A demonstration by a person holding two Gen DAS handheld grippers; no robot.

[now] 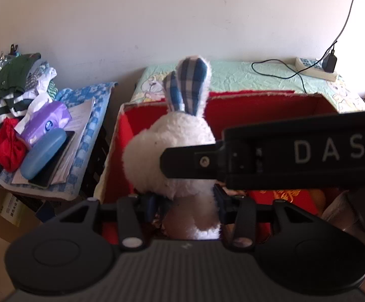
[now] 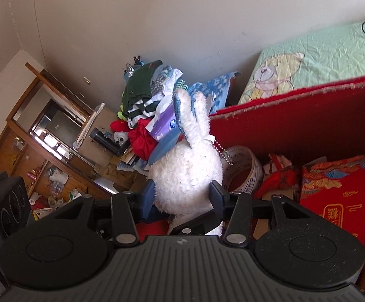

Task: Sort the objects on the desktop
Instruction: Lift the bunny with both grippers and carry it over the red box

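Note:
A white plush rabbit (image 1: 172,151) with blue plaid ears hangs upright over an open red-lined cardboard box (image 1: 263,105). My left gripper (image 1: 186,202) is shut on its lower body, one finger on each side. The right gripper's black finger (image 1: 190,162) reaches in from the right and lies against the rabbit's head. In the right wrist view the rabbit (image 2: 187,173) sits pinched between the fingers of my right gripper (image 2: 182,196), above the box (image 2: 308,120). The left gripper's body (image 2: 3,209) shows at the lower left.
Inside the box lie a tape roll (image 2: 245,168) and a red packet (image 2: 338,196). A side table to the left holds piled clothes (image 1: 13,88), a purple tissue pack (image 1: 46,123) and a blue glasses case (image 1: 43,153). Behind the box, a power strip (image 1: 316,71) rests on a mint sheet.

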